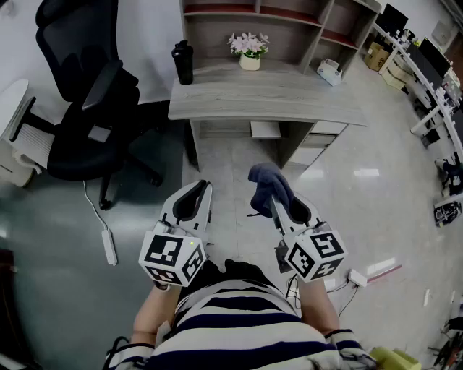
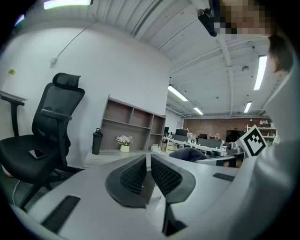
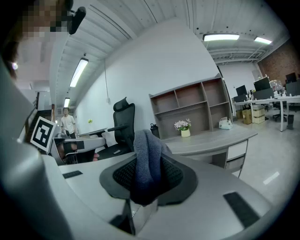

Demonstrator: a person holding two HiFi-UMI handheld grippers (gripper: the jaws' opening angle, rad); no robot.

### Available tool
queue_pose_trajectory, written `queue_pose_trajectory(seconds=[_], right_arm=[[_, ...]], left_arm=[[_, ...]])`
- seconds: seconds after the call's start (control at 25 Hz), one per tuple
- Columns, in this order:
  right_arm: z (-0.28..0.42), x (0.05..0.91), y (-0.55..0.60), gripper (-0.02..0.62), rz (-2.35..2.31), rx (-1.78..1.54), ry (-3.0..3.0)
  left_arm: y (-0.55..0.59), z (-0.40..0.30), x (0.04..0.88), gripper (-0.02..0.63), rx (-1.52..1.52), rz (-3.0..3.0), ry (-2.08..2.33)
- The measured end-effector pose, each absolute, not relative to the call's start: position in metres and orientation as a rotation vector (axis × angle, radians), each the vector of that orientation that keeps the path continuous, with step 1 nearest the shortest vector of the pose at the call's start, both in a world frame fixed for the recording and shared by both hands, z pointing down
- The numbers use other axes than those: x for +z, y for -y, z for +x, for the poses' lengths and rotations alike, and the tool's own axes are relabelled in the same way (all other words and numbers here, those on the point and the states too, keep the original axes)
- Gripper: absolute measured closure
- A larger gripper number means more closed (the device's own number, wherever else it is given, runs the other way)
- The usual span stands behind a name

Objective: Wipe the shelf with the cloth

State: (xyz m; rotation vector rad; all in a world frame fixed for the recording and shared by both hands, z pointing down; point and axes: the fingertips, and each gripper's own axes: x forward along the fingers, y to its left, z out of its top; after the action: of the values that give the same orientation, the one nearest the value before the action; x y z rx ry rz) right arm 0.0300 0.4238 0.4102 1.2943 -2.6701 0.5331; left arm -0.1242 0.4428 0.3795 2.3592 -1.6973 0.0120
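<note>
A dark blue-grey cloth (image 1: pixel 269 182) hangs bunched from my right gripper (image 1: pixel 275 201), which is shut on it; in the right gripper view the cloth (image 3: pixel 146 164) fills the space between the black pads. My left gripper (image 1: pixel 204 186) is level with it on the left, shut with nothing in it, its pads (image 2: pixel 133 176) nearly touching. Both are held over the floor in front of a grey desk (image 1: pixel 268 97). The shelf (image 1: pixel 253 14) with open compartments stands at the back of that desk and is also in the left gripper view (image 2: pixel 129 123) and the right gripper view (image 3: pixel 190 101).
On the desk stand a black bottle (image 1: pixel 182 63), a pot of pink flowers (image 1: pixel 249 49) and a small white box (image 1: pixel 330 71). A black office chair (image 1: pixel 79 108) stands left of the desk. A power strip (image 1: pixel 110 246) lies on the floor. Drawers (image 1: pixel 318 141) sit under the desk.
</note>
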Motion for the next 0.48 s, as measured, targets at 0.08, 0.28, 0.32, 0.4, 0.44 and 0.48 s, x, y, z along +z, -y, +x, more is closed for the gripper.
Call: queue_pose_trajectory(seconds=[0.08, 0.28, 0.32, 0.4, 0.44, 0.48], right_arm=[[0.030, 0.411, -0.423, 0.492, 1.292, 0.534, 2.671], [0.036, 0.413, -0.415, 0.492, 1.289, 0.530, 2.673], [0.038, 0.413, -0.413, 0.492, 1.288, 0.529, 2.673], [0.041, 0.414, -0.410, 0.492, 1.287, 0.530, 2.673], [0.043, 0.414, -0.408, 0.492, 1.287, 0.532, 2.673], [0.045, 0.415, -0.407, 0.492, 1.286, 0.533, 2.675]], left_arm=[[-0.442, -0.124, 0.380, 0.563, 0.008, 2.354, 1.699], [-0.436, -0.117, 0.382, 0.564, 0.013, 2.347, 1.706], [-0.435, -0.116, 0.382, 0.564, 0.013, 2.346, 1.708], [-0.432, -0.113, 0.382, 0.563, 0.011, 2.346, 1.714], [-0.431, -0.111, 0.382, 0.564, 0.009, 2.344, 1.717], [-0.429, -0.110, 0.382, 0.563, 0.007, 2.343, 1.721]])
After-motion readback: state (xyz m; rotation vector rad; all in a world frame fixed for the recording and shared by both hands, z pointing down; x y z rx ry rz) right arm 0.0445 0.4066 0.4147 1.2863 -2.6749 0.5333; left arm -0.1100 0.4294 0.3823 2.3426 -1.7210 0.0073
